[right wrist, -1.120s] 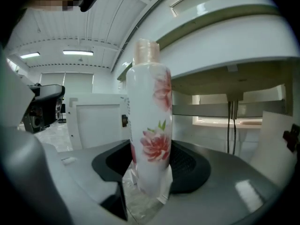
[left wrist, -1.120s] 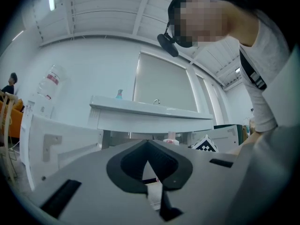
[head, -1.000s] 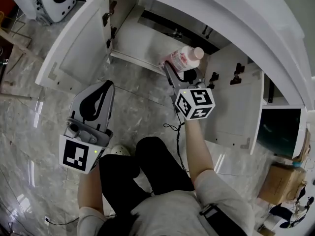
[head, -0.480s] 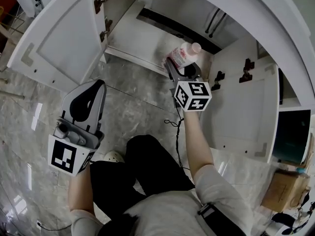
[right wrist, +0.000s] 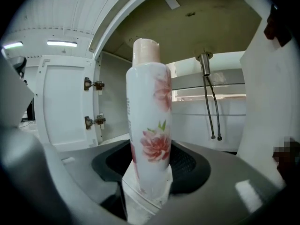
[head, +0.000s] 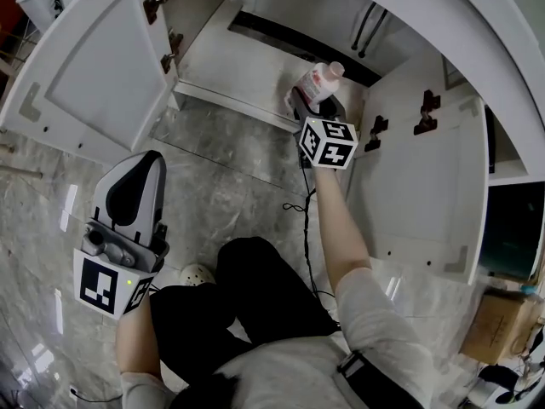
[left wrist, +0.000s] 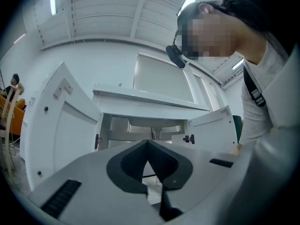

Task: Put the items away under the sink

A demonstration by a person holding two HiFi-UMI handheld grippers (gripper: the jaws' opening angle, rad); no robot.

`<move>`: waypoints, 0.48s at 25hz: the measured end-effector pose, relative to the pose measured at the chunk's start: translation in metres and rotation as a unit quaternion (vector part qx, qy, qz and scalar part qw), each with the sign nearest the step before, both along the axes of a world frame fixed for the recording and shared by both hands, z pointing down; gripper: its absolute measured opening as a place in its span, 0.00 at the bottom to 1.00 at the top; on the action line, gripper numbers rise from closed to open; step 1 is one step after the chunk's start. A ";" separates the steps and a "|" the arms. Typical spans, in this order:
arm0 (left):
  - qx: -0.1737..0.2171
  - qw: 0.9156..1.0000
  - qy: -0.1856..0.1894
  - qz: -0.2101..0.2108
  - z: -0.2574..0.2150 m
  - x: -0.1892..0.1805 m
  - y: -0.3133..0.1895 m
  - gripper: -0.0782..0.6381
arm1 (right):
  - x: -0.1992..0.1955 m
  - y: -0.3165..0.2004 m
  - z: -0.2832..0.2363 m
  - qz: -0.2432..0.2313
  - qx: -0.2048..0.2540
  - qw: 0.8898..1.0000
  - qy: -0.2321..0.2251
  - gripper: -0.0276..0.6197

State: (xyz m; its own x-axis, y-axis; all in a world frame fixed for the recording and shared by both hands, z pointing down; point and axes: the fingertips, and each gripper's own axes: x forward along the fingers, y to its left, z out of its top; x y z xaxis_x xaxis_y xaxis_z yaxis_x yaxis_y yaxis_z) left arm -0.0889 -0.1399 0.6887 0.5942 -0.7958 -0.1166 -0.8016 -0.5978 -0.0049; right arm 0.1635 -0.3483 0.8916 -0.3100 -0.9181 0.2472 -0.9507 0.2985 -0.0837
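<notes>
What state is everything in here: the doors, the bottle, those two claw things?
Left door: open.
Right door: open.
Right gripper: shut on the bottle.
Left gripper: shut, empty.
Bottle: capped, gripped at its lower end.

bottle between right tongs, at cabinet mouth; left tongs well behind, over floor.
</notes>
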 end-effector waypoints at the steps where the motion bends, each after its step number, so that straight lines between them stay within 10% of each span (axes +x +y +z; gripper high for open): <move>1: 0.001 1.000 -0.002 0.001 0.000 0.001 0.001 0.12 | 0.002 -0.003 0.004 0.004 -0.003 1.000 0.001 0.42; 12: 0.010 1.000 0.003 -0.003 -0.005 -0.002 0.008 0.12 | 0.012 -0.023 0.044 0.035 -0.029 0.999 0.016 0.42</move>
State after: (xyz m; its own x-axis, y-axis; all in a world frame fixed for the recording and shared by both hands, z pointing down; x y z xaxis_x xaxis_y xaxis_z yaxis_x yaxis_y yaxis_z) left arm -0.0907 -0.1322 0.6835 0.5881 -0.7974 -0.1353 -0.8057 -0.5922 -0.0115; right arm 0.1756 -0.3717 0.9351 -0.2373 -0.9211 0.3088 -0.9714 0.2277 -0.0672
